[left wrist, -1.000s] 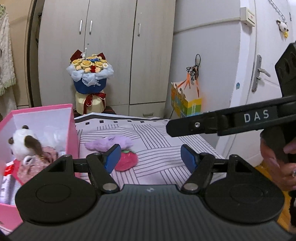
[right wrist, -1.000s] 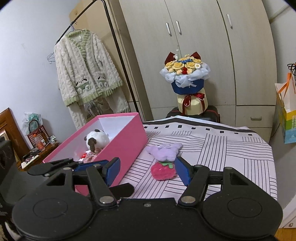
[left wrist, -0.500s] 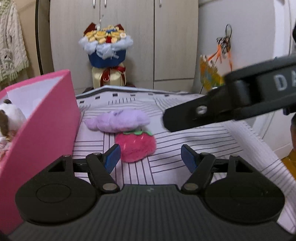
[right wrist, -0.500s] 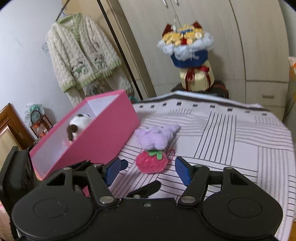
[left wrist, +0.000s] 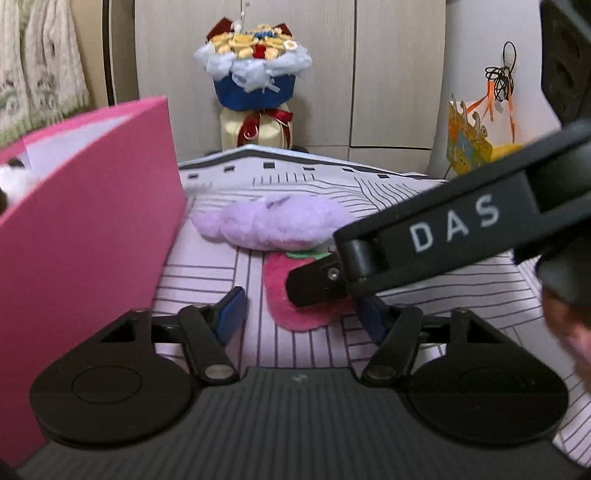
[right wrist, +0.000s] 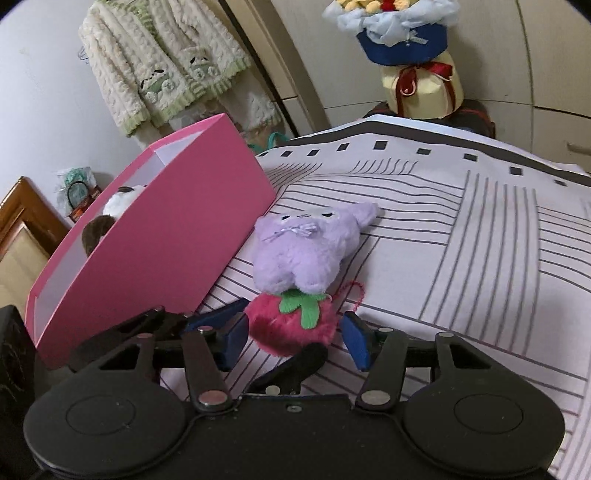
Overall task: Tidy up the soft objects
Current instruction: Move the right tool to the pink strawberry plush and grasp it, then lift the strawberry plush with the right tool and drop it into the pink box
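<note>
The right gripper [right wrist: 291, 338] sits low over the striped bedspread [right wrist: 480, 266] with its blue pads [right wrist: 356, 339] spread wide on either side of a pink strawberry plush [right wrist: 284, 332]. The pads stand just beside the plush; whether either one touches it cannot be told, and the jaws grip nothing. In the left wrist view the left gripper [left wrist: 301, 317] is also wide open and holds nothing, with the same strawberry plush [left wrist: 291, 314] lying on the cloth between and just beyond its fingertips. The black body of the right gripper, marked DAS [left wrist: 454, 225], crosses that view from the right and covers part of the strawberry.

Just behind the strawberry, touching its green leaf end, lies a purple plush [right wrist: 306, 247] on its back, one ear pointing toward the far side of the bed. To the left of both toys stands a pink box [right wrist: 166, 236], open at the top, its long wall close beside the purple plush. Inside it a white and brown soft toy [right wrist: 118, 201] shows above the rim.

Farther off, past the edge of the bed, a bouquet [right wrist: 402, 33] in blue wrapping stands on a cream base tied with red ribbon, in front of pale wardrobe doors [left wrist: 399, 74]. A fluffy cream cardigan [right wrist: 162, 62] hangs to the left.
</note>
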### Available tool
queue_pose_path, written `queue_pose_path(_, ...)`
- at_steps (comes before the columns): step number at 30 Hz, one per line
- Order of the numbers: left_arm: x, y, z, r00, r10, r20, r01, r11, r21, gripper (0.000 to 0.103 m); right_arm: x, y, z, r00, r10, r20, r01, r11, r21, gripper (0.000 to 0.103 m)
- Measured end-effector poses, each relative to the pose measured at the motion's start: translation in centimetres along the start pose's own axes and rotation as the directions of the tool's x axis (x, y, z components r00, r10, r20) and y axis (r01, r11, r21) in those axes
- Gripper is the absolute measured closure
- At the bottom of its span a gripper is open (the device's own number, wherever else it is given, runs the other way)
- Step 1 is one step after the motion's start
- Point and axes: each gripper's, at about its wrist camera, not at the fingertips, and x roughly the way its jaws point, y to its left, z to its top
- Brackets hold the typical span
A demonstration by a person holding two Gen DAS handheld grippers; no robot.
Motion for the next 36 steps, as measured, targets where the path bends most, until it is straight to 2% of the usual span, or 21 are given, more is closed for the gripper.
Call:
queue_pose_path(2, 0.1, 0.1, 0.0, 1.000, -0.004, -0.001, 0.004, 1.000, -0.009, 0.046, 0.5, -0.2, -0.1, 1.000, 0.008, 0.002, -0.008, 1.000, 0.007, 0.044)
queue_pose_path(4, 0.3, -0.1, 0.0, 1.000, -0.021, -0.012, 0.021, 1.000, -0.005, 0.052, 0.8, -0.3, -0.3, 1.000, 0.015, 0.003, -0.015, 1.000, 0.004, 0.058)
queue_pose_path(9, 0.3, -0.4, 0.2, 0.999, -0.037, -0.028, 0.038, 0.999, 0.028, 0.059, 0.6, 0.1, -0.9, 1.000, -0.002, 0.027, 0.003, 1.000, -0.025, 0.065)
queue_pose_path(21, -2.9, -0.7, -0.7, 0.994, -0.113, -0.010, 0.114, 0.988, 0.104, 0.060, -2.1, 1.5, -3.2, 0.997, -0.012, 0.080, 0.013, 1.000, -0.007, 0.066)
queue_pose_path(28, -6.0, -0.2, -1.5, 0.985, -0.172, -0.015, 0.172, 0.974, 0.147, 0.060, -4.2, 4.0, -5.7, 0.992, -0.030, 0.125, 0.032, 0.999, -0.013, 0.066)
queue_pose_path(36, -9.8, -0.1, -2.8, 0.980, -0.201, -0.006, 0.198, 0.959, 0.205, 0.060, -6.4, 7.0, -8.1, 0.986, -0.055, 0.155, 0.059, 0.998, -0.026, 0.066)
